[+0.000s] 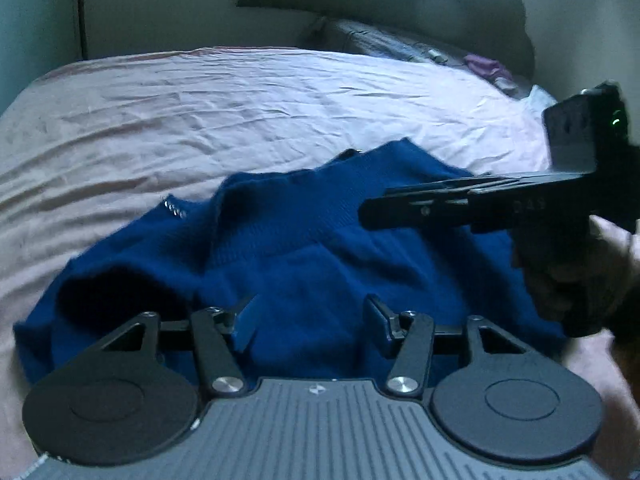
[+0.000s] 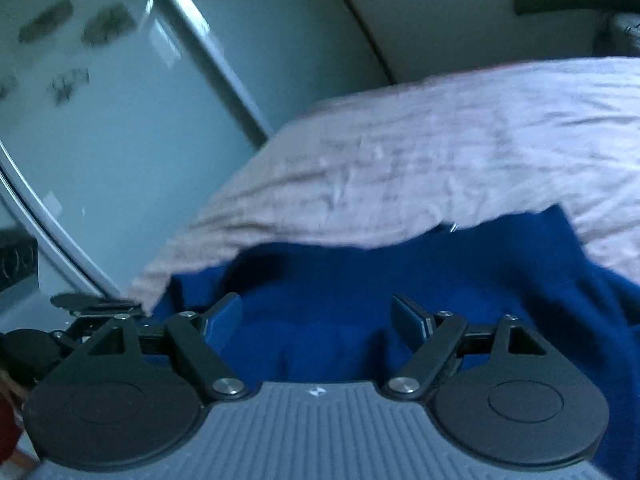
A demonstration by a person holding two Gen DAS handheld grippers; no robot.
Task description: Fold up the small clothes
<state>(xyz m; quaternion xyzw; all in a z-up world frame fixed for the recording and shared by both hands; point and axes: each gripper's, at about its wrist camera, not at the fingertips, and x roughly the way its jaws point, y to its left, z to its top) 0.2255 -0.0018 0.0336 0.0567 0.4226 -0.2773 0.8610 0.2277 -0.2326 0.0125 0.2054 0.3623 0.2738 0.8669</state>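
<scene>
A dark blue knitted garment (image 1: 288, 248) lies rumpled on a bed with a pale pink sheet (image 1: 200, 112). My left gripper (image 1: 310, 320) is open, its fingers spread just above the garment's near part, holding nothing. My right gripper shows in the left wrist view (image 1: 440, 208) at the right, seen side-on over the garment's right side, held by a hand. In the right wrist view the right gripper (image 2: 318, 318) is open over the blue garment (image 2: 400, 280), empty. The left gripper's edge (image 2: 92, 308) shows at the far left there.
A pillow and purple clothes (image 1: 486, 66) lie at the bed's far right. A pale wall (image 1: 160, 4) stands behind the bed. In the right wrist view a glass wardrobe door (image 2: 120, 120) stands beyond the bed's left edge (image 2: 192, 240).
</scene>
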